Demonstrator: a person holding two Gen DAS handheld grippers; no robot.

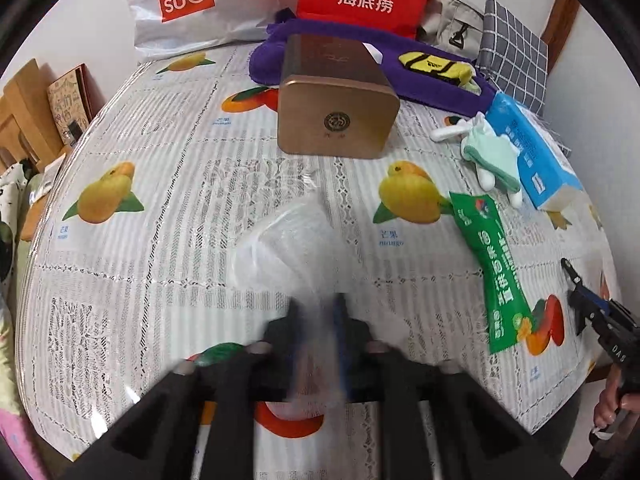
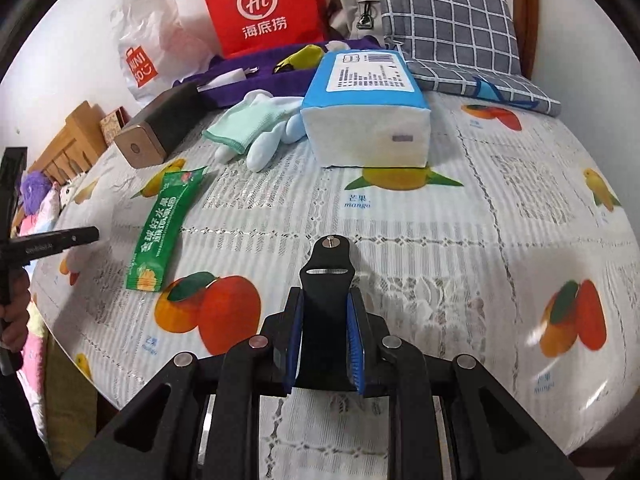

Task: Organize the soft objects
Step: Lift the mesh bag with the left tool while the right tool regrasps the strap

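Two tools work over a round tabletop (image 2: 460, 216) covered in glossy, lace-patterned plastic printed with mangoes. The left tool (image 1: 316, 320) pinches a crumpled clear plastic bag (image 1: 280, 240), thin and see-through, so blurred that its outline is hard to trace; it hangs just above the cloth in front of a brass-coloured rectangular tin (image 1: 338, 116) with rounded corners. The right tool (image 2: 326, 312) is closed on a flat black strap-like piece (image 2: 327, 280) with a slot and a small metal stud, its blue ribbed pads pressed against both sides. A soft blue-and-white tissue pack (image 2: 366, 120) sits well ahead, touching knitted white-and-mint gloves (image 2: 256, 136). A slim green foil sachet (image 2: 160, 232) lies flat, left of the right tool. Behind, a purple fleecy cloth (image 1: 432, 80) carries a yellow-and-black item, partly hidden. A red paper bag (image 2: 264, 12) and a white shopping bag (image 1: 192, 4) are cut off at the frame's top.
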